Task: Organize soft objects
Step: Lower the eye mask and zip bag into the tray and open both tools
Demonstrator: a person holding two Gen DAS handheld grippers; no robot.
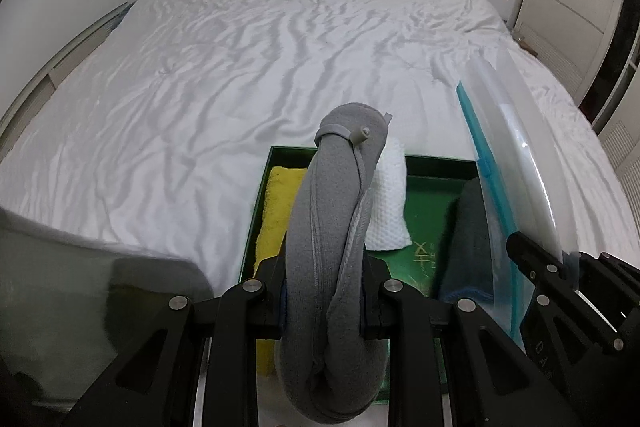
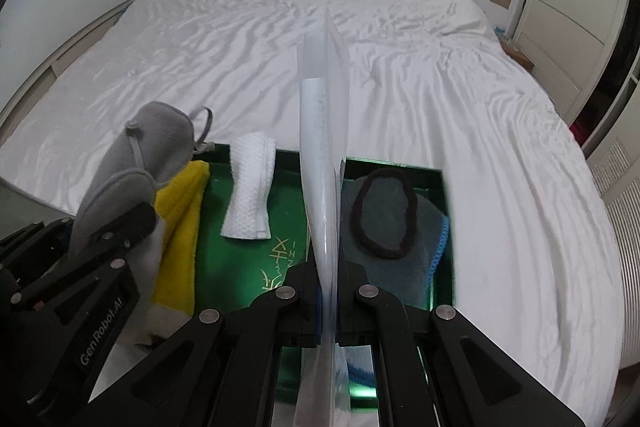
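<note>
Only the right wrist view shows the black hair band [image 2: 384, 213]. Left gripper [image 1: 324, 311] clamps the grey eye mask [image 1: 332, 227]; right gripper [image 2: 329, 315] pinches the clear bag [image 2: 324, 147].

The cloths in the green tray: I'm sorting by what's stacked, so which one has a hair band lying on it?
The dark grey cloth with blue edging, at the tray's right end; the black hair band rests on it.

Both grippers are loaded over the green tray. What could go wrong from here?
The left gripper pinches the gray eye mask mid-body; its loose strap may snag the tray rim. The plastic bag in the right gripper is floppy and could sweep the black hair tie off the dark cloth.
</note>
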